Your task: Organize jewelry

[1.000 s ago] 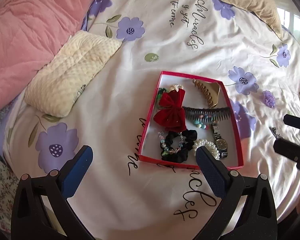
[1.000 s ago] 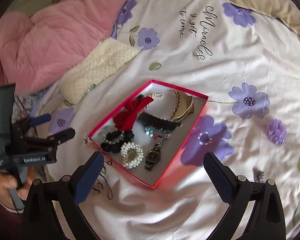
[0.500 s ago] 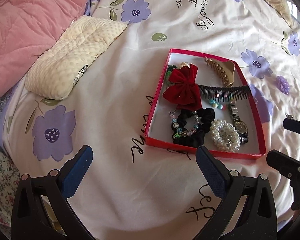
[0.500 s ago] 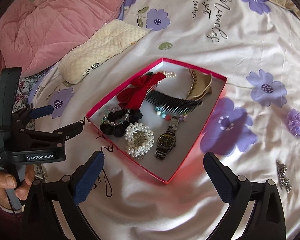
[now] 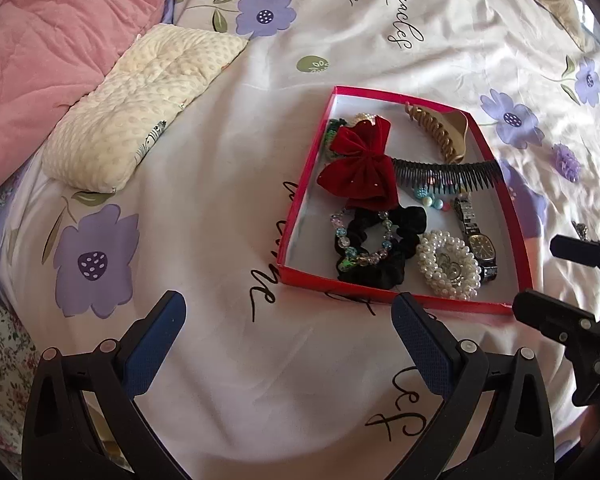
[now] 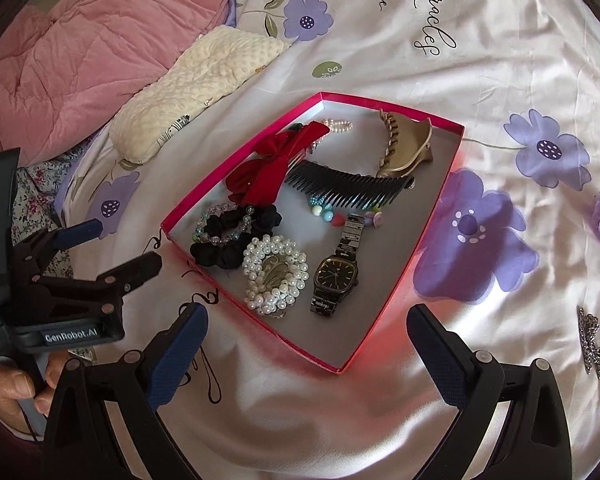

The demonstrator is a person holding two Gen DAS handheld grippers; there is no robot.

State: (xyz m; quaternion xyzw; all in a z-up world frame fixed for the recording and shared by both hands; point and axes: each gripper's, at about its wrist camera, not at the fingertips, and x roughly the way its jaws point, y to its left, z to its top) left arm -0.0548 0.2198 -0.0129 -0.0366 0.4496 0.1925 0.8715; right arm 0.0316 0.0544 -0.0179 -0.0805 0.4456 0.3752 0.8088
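Two grippers were held above the floral bedsheet, each spread wide and empty: the left gripper near the red tray's front wall, the right gripper over its near corner. Inside the tray were seen a red velvet bow, black comb, gold claw clip, black scrunchie, pearl bracelet and wristwatch.
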